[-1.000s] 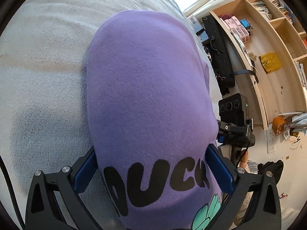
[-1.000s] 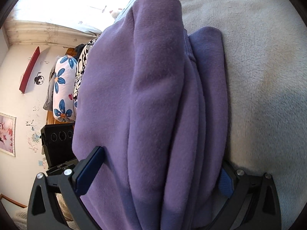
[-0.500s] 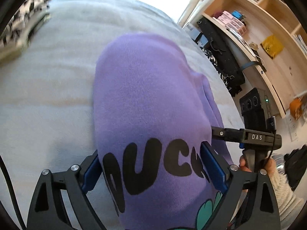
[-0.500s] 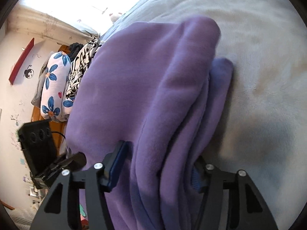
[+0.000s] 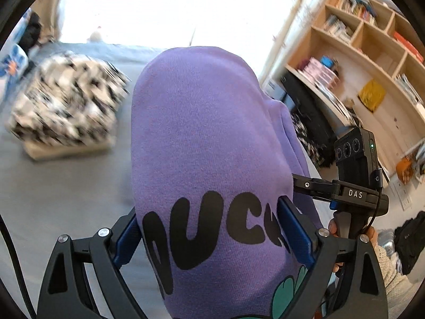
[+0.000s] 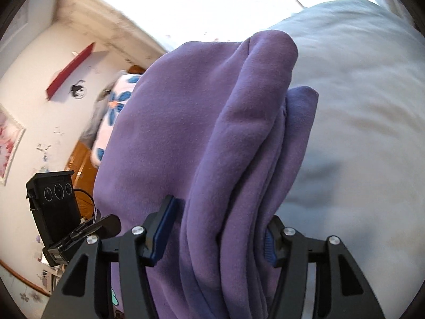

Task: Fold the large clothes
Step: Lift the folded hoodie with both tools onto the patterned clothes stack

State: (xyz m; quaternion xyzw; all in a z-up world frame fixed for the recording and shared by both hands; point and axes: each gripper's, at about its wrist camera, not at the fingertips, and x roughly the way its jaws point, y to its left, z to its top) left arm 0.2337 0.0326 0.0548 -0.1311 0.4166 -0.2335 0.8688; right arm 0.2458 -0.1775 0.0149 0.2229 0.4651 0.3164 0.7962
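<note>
The left hand-held gripper stands wide, with both blue pads pressed against the sides of a thick folded purple sweatshirt; the bundle fills the whole gap between the fingers and bulges forward above them. Black printed letters and a teal shape show on the fabric face nearest the camera. The right hand-held gripper is set narrower and clamps the same purple sweatshirt at another edge, where several stacked folds run between its pads. In the left wrist view the right hand-held gripper shows from the side, against the garment's right edge, with a hand in a knitted sleeve on its handle.

The garment is raised clear of the bed, held between the two tools, over the grey cover near its middle. A folded black-and-white patterned garment lies on the bed toward its far left part, blurred. Wooden shelves with books stand beyond the bed's right edge. A flower-print pillow sits at the bed's far left in the right wrist view.
</note>
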